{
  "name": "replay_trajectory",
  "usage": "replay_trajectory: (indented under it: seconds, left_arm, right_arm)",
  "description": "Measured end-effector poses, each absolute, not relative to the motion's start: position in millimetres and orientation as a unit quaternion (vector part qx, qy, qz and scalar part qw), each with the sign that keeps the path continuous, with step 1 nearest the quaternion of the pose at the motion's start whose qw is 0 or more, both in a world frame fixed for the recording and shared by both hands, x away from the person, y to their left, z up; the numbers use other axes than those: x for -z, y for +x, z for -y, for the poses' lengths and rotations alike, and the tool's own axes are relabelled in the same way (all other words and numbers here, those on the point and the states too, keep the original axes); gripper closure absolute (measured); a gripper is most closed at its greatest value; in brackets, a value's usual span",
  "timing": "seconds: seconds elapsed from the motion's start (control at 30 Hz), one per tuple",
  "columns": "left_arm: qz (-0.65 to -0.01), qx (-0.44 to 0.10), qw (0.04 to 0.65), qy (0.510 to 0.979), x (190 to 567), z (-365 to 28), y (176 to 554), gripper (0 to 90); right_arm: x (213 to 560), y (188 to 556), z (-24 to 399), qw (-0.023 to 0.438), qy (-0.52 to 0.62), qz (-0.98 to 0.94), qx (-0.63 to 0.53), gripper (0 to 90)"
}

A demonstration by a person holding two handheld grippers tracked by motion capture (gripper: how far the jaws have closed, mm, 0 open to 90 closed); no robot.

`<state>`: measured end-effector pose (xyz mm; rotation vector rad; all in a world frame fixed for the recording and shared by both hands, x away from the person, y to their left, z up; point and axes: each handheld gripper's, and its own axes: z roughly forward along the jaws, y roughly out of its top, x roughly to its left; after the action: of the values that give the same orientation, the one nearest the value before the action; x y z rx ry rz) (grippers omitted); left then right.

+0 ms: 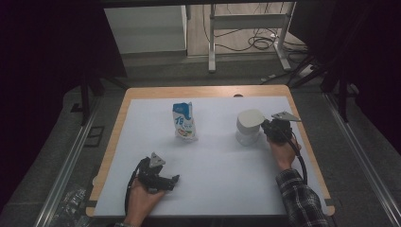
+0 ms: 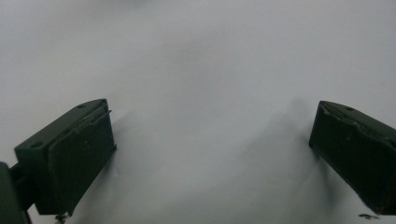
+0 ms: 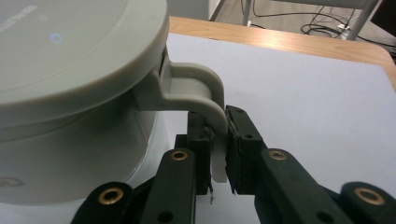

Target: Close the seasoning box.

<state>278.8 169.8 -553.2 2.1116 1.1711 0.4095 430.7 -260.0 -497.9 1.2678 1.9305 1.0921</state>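
A white lidded jug (image 1: 248, 126) stands upright on the right half of the white mat. Its curved handle (image 3: 205, 100) sticks out toward my right gripper (image 1: 270, 126), whose black jaws are shut on the handle's lower part (image 3: 218, 156). A blue and white carton pouch (image 1: 183, 121) stands upright at the mat's middle, apart from both grippers. Near the front left, my left gripper (image 1: 171, 181) lies low over the mat, jaws spread wide with nothing between the pads (image 2: 81, 158).
The white mat (image 1: 213, 189) covers a wooden table (image 1: 118, 127) with edges close on all sides. Metal rails run along both sides of the table. Table legs and loose cables (image 1: 257, 42) sit on the floor beyond the far edge.
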Motion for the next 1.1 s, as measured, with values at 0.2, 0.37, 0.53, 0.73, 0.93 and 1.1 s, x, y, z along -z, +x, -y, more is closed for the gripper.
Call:
replay_trajectory:
  seconds: [0.2,0.37,0.53,0.73,0.93,1.1]
  left_arm:
    - [-0.45,-0.157,0.34,0.811,553.2,-169.7,278.7,0.2]
    - [-0.45,-0.157,0.339,0.811,553.2,-169.7,278.7,0.2]
    - [-0.45,-0.157,0.34,0.811,553.2,-169.6,278.7,0.2]
    - [-0.45,-0.157,0.34,0.811,553.2,-169.6,278.6,0.2]
    - [-0.45,-0.157,0.339,0.811,553.2,-169.5,278.6,0.2]
    - [-0.45,-0.158,0.34,0.811,553.2,-169.6,278.6,0.2]
  right_arm:
    - [490.0,421.7,256.8,0.277,0.465,-0.726,-0.425,80.0]
    - [481.7,409.7,254.0,0.266,0.455,-0.729,-0.437,80.0]
    - [475.5,394.9,251.0,0.257,0.443,-0.734,-0.445,80.0]
    - [474.3,375.3,248.6,0.244,0.434,-0.739,-0.454,80.0]
    - [474.8,355.9,245.2,0.227,0.423,-0.747,-0.46,80.0]
    - [476.1,341.2,242.8,0.214,0.417,-0.751,-0.465,79.9]
